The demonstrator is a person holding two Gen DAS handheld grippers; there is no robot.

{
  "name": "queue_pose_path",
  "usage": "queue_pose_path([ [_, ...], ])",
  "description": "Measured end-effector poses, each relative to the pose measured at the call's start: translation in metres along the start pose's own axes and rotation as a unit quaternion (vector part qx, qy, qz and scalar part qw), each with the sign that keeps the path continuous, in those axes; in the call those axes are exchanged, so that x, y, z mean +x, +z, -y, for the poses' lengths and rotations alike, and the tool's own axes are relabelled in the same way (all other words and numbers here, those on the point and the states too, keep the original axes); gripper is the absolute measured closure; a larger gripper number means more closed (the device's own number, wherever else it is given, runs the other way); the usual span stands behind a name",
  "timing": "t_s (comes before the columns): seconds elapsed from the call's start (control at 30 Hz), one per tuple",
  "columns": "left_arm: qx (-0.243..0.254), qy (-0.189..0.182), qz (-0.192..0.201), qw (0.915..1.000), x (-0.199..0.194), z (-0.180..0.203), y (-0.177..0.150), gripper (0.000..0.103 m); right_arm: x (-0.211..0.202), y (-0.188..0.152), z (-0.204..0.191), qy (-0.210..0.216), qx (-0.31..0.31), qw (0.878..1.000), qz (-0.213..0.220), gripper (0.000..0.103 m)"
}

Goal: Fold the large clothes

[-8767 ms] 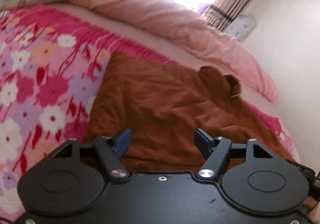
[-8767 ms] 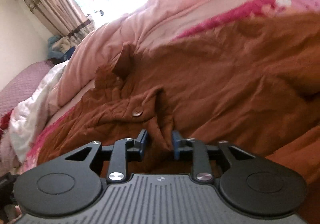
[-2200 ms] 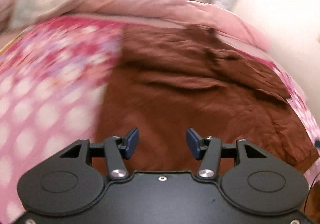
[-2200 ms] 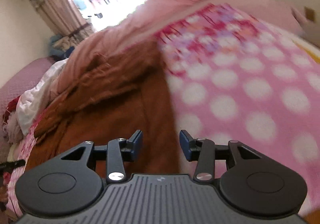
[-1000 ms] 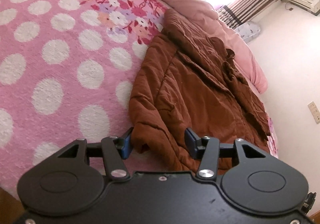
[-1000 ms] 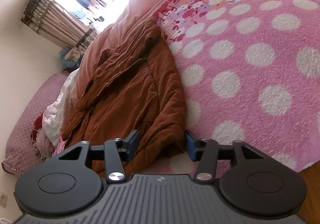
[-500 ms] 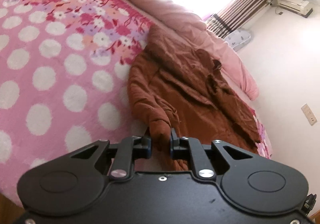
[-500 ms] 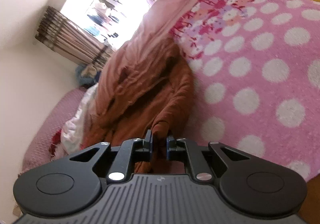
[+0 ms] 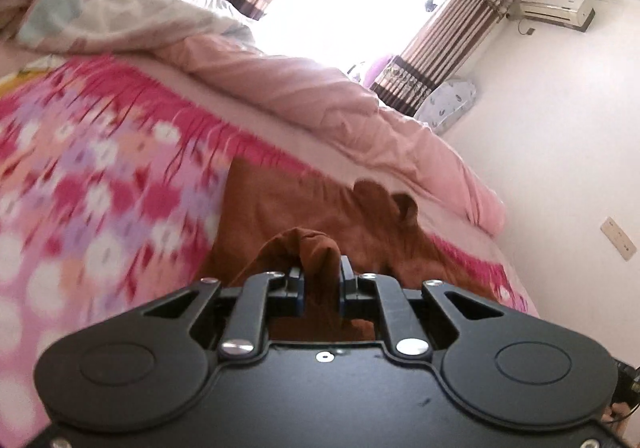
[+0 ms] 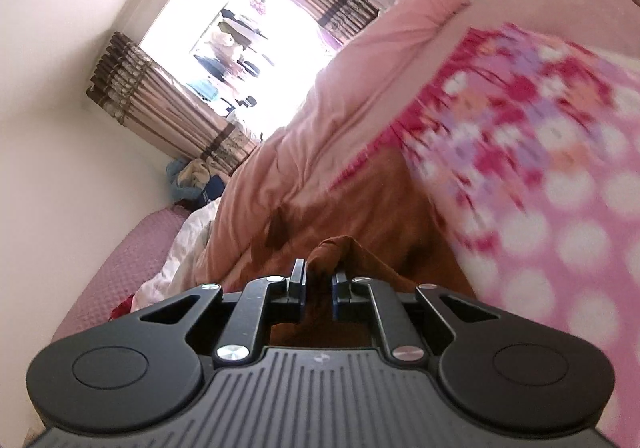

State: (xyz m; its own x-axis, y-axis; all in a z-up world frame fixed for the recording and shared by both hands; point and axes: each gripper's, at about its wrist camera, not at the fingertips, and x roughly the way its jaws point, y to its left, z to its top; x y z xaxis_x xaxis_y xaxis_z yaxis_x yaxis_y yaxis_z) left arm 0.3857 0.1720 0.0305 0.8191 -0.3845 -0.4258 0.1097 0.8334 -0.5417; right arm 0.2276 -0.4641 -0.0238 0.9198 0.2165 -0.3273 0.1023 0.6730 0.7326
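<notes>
STEP: carry hem over | GRIP: left gripper (image 9: pixel 320 280) and right gripper (image 10: pixel 319 280) fingers clamp rumpled brown quilted coat (image 9: pixel 304 208), lying toward 12 o'clock on pink flowered bedspread (image 9: pixel 100 176) | ADVICE: keep both corners level, taut.

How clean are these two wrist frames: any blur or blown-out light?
Left wrist: the floral blanket is motion-smeared and the window is blown white; the brown coat reads fairly sharp. Right wrist: blanket smeared, window glaring.
</notes>
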Motion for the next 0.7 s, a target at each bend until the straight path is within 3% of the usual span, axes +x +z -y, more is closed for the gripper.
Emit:
queue_pose_path([
  [0.23,0.012,0.049,-0.015,0.9986,0.119,-0.01,0.073,0.089,0.11,0.077,-0.015,-0.038,-0.01,0.999,0.011,0.091],
  [0.37,0.0,0.086,-0.055,0.9948,0.193,-0.035,0.078,0.067,0.18,0.091,0.007,-0.086,0.006,0.996,-0.006,0.09],
  [0.43,-0.02,0.094,-0.089,0.9914,0.218,-0.052,0.074,0.067,0.209,0.09,0.023,-0.101,0.015,0.995,-0.024,0.084],
  [0.53,-0.041,0.072,-0.081,0.9933,0.207,-0.061,0.076,0.065,0.224,0.083,0.042,-0.116,0.053,0.992,-0.025,0.076],
  [0.57,-0.043,0.065,-0.067,0.9947,0.195,-0.061,0.079,0.057,0.22,0.082,0.044,-0.106,0.059,0.992,-0.02,0.073],
  [0.63,-0.025,0.087,-0.024,0.9956,0.165,-0.054,0.084,0.048,0.202,0.078,0.037,-0.095,0.037,0.995,0.003,0.063],
  [0.67,-0.007,0.096,-0.004,0.9954,0.148,-0.048,0.085,0.048,0.191,0.076,0.028,-0.101,0.006,0.995,0.011,0.051],
  [0.7,0.003,0.091,0.003,0.9958,0.137,-0.041,0.084,0.048,0.181,0.074,0.018,-0.11,-0.025,0.993,0.017,0.047],
])
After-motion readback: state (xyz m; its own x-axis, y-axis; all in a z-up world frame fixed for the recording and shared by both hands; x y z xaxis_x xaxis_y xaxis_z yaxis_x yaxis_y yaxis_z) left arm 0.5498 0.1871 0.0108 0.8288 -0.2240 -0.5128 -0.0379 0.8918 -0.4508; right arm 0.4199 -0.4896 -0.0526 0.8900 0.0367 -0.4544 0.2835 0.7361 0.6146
